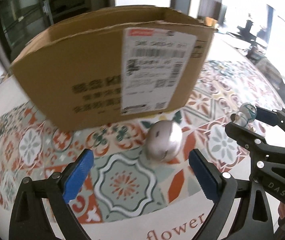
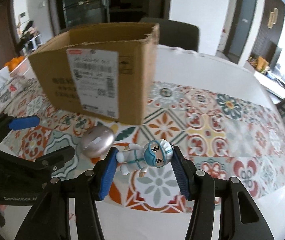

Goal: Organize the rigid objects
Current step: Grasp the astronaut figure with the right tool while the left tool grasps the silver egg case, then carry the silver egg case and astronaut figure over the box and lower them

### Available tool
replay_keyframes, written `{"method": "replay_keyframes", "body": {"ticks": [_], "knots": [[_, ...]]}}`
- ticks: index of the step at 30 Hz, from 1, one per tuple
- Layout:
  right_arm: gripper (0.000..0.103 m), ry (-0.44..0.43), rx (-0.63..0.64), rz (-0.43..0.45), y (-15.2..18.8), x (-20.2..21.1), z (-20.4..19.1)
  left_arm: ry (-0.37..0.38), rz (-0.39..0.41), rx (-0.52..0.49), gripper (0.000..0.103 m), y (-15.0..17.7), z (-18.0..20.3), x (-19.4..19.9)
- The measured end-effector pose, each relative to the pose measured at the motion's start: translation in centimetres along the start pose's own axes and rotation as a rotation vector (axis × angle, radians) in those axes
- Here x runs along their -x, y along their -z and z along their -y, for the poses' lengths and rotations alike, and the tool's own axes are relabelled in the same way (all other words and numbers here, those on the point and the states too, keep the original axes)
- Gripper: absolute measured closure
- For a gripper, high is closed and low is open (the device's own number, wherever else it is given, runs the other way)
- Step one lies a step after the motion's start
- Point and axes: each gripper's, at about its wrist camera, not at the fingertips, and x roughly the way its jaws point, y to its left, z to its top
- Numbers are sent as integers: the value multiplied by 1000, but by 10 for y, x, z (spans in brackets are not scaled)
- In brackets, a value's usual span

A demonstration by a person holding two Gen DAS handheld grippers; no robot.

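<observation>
An open cardboard box [image 1: 110, 68] with a white shipping label stands on the patterned tablecloth; it also shows in the right wrist view [image 2: 102, 76]. A silver oval case [image 1: 163, 142] lies in front of the box, just ahead of my open, empty left gripper [image 1: 140, 168]; it also shows in the right wrist view [image 2: 97, 142]. My right gripper [image 2: 144, 160] is shut on a small figurine [image 2: 148, 156] in white suit and blue mask, held sideways above the cloth. The figurine [image 1: 245, 114] and right gripper [image 1: 250, 120] also show at the right of the left wrist view.
The patterned cloth [image 2: 212, 132] covers a white table [image 2: 212, 70]. A dark chair [image 2: 180, 34] stands behind the box. Oranges [image 2: 15, 62] sit at the far left. The left gripper [image 2: 42, 140] shows at the left of the right wrist view.
</observation>
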Motion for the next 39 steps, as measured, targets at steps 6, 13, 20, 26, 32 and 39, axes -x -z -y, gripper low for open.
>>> {"method": "replay_keyframes", "body": {"ticks": [6,13,20,26,32,39], "knots": [[49,65,-48,-4,8,-2,16,49,9,-65,13,-9,16,-22],[49,101,-86,-14,11,-18,25,79,-26,-66,24,-13,22,-51],[49,95,-98,-35,13,-32,29,77,-50,-68,43,-15,24,-67],[49,83,-104,-38,13,-34,29,96,-57,-49,50,-16,26,-69],[49,72,-117,-31,11,-28,28,87,-26,-40,50,-14,21,-50],[49,49,-118,-4,5,-10,22,55,24,-27,50,-14,13,-18]]}}
